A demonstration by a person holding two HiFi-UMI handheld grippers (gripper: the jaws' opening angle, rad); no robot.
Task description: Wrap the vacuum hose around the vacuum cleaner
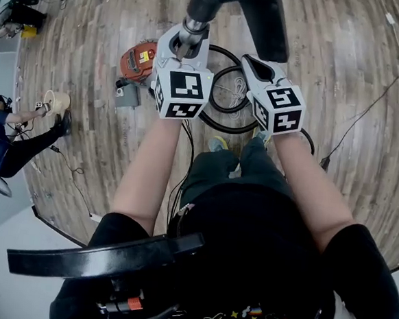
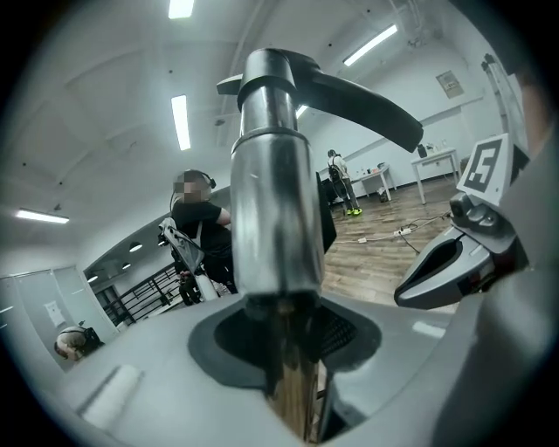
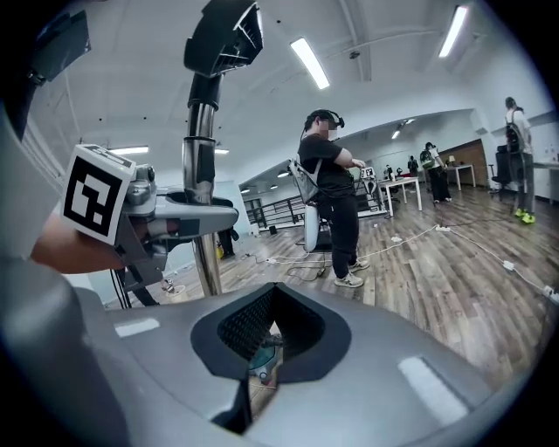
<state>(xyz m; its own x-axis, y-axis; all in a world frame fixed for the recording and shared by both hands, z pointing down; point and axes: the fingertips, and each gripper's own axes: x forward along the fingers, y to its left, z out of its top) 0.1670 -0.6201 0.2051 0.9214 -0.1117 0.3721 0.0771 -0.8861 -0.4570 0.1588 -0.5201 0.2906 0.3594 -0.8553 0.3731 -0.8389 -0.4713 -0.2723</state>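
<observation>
Left gripper (image 1: 184, 44): clamped on metal tube (image 2: 271, 209) | right gripper (image 3: 255, 371): jaws almost together, holding nothing | hose (image 1: 226, 130): loose loops on floor beside vacuum cleaner (image 1: 138, 60) | risk: smooth tube may slip or twist in a single grip; loops could catch the feet.

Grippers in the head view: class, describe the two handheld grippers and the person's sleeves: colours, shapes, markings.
Both the left gripper and right gripper are pale grey with dark-lined tapering jaws. Each carries a white cube printed with black square markers. Short black sleeves.

Wood floor (image 1: 343, 77) — orange vacuum cleaner (image 1: 138, 61), coiled black hose (image 1: 230, 52), loose cables (image 1: 359, 120).
</observation>
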